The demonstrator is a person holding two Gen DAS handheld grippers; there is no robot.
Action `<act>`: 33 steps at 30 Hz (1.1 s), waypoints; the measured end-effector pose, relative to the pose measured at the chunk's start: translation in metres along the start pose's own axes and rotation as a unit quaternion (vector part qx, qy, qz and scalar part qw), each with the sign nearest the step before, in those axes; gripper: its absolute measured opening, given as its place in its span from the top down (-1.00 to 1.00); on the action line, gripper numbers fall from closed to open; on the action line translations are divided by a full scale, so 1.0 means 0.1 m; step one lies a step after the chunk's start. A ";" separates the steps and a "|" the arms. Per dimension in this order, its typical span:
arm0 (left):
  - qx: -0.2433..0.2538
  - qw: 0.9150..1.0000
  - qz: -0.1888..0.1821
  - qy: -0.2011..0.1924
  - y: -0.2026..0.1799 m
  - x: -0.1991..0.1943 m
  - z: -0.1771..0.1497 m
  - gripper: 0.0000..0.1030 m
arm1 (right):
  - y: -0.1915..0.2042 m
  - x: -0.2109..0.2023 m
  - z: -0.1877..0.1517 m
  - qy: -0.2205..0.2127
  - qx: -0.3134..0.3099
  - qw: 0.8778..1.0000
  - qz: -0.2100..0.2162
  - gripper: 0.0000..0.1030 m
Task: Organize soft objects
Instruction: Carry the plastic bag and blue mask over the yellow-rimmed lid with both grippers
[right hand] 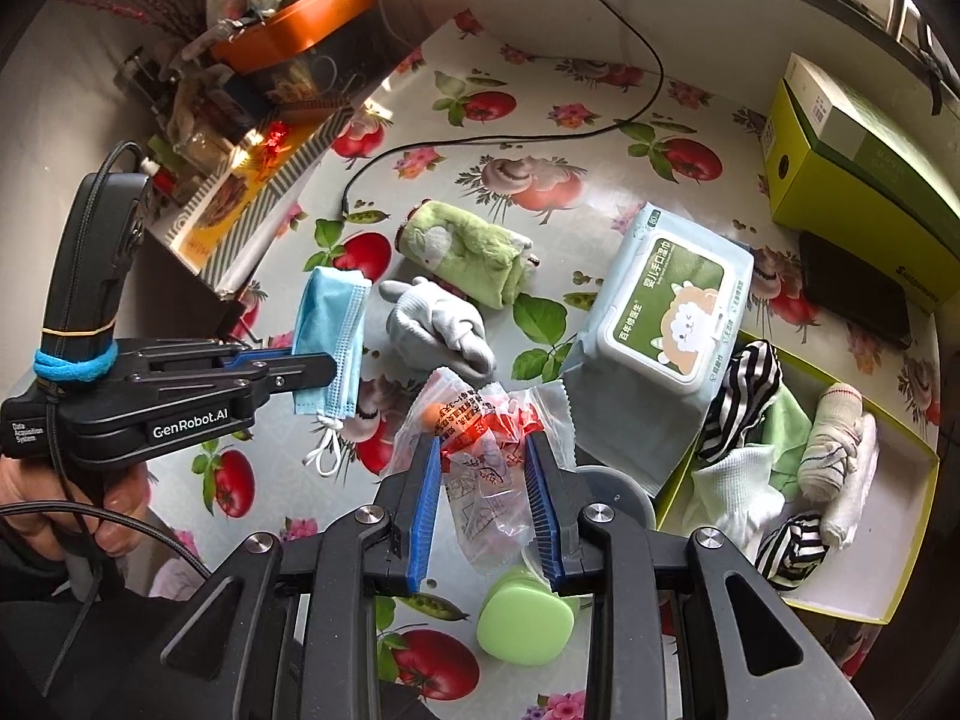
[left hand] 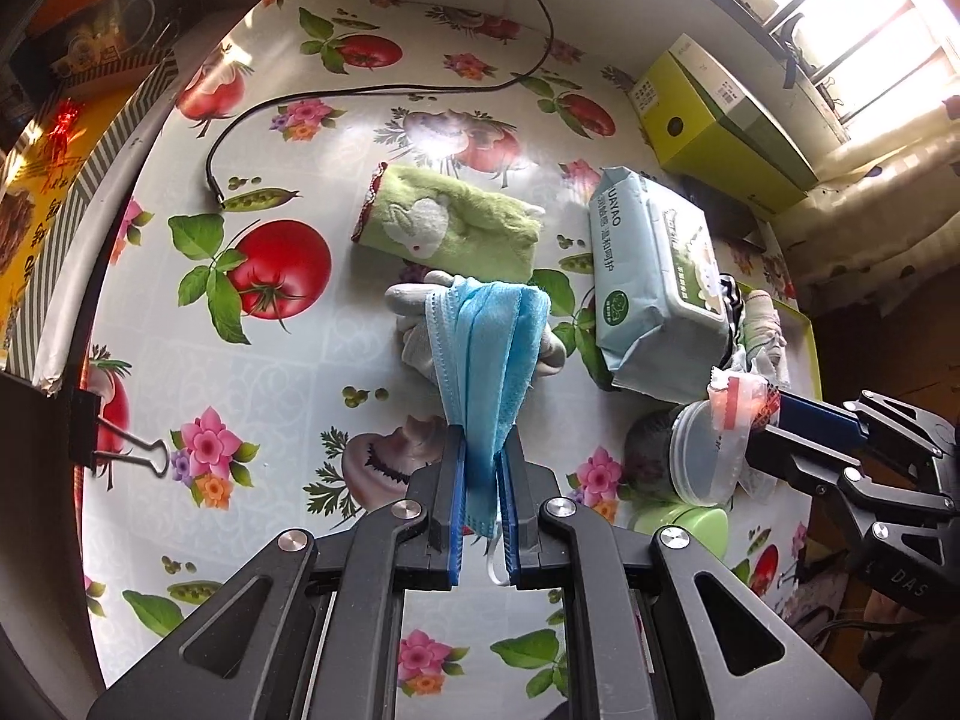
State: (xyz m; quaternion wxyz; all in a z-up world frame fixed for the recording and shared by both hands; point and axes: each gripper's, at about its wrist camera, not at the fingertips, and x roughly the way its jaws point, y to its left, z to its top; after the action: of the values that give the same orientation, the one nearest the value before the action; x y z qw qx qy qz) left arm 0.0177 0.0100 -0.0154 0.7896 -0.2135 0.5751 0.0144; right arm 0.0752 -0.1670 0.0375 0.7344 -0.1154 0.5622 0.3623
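Now both grippers are loaded above the vegetable-print tablecloth, a face mask in the left and a plastic wrapper in the right.

Leftmost, the left gripper has its blue pads pinched on a folded blue face mask, lifted clear of the cloth with white ear loops dangling below. Behind it a grey glove lies flat, just beside a rolled green towel with a white animal patch. Further right, the right gripper clamps a crumpled clear plastic wrapper printed in red, over a green-lidded jar. A wet-wipes pack leans on the yellow-green tray, which holds striped socks, white socks and a pale green cloth.
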 end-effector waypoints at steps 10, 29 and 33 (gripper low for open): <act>0.032 0.999 0.004 -0.002 -0.25 -0.05 0.05 0.80 | -0.15 -0.14 -0.10 -0.022 0.025 0.999 0.006 0.47; 0.093 0.996 -0.001 -0.001 -0.83 -0.04 0.16 0.80 | -0.60 -0.40 -0.33 -0.057 0.080 0.995 -0.001 0.47; 0.105 0.995 -0.003 0.001 -0.95 -0.03 0.17 0.80 | -0.68 -0.44 -0.37 -0.062 0.092 0.994 -0.003 0.47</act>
State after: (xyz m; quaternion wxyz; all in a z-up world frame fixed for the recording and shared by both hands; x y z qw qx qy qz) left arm 0.0577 -0.0694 0.0215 0.8073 -0.1315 0.5732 -0.0482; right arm 0.0877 -0.2545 0.0486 0.7768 -0.0264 0.5459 0.3129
